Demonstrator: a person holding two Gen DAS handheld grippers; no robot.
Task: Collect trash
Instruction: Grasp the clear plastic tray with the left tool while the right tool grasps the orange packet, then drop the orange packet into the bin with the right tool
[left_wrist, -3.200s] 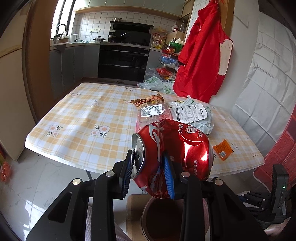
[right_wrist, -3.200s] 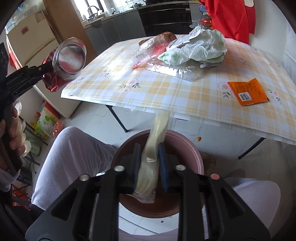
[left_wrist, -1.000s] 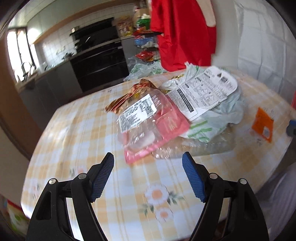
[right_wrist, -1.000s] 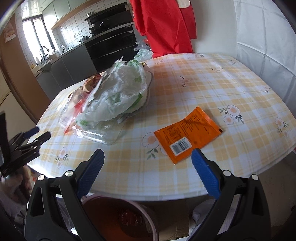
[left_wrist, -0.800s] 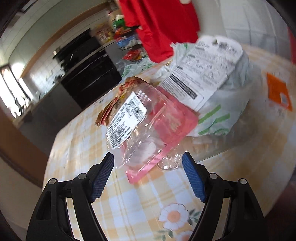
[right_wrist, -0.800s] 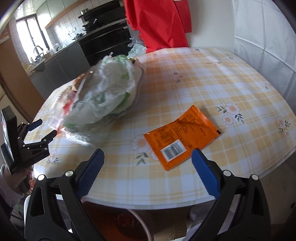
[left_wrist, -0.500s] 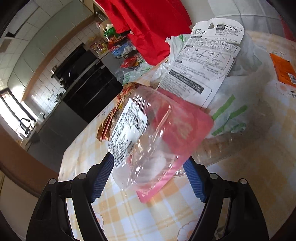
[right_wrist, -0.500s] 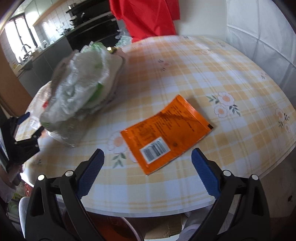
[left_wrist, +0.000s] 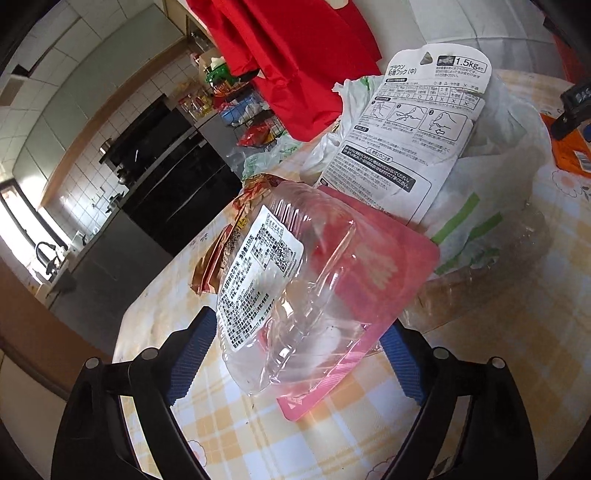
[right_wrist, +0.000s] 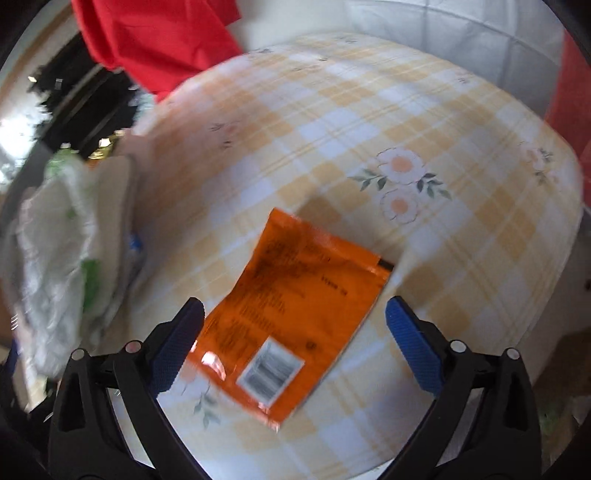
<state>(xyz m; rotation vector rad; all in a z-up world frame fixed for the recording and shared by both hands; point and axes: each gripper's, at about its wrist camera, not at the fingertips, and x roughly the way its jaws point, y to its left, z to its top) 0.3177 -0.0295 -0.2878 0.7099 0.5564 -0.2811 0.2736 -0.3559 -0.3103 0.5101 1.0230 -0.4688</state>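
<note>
Jaws spreading, left gripper straddles clear pack; right gripper spread over orange sachet.

The clear plastic clamshell is glossy and creased, with a matt paper label and a smooth pink card backing. Beside it, a white printed card lies on a thin, crinkled plastic bag. The orange sachet looks like shiny foil film, catching glare. The surface wears a smooth checked floral cover with a slight sheen. Each tool has matt black plastic arms and ribbed blue pads. Red cloth hangs behind, matt.
</note>
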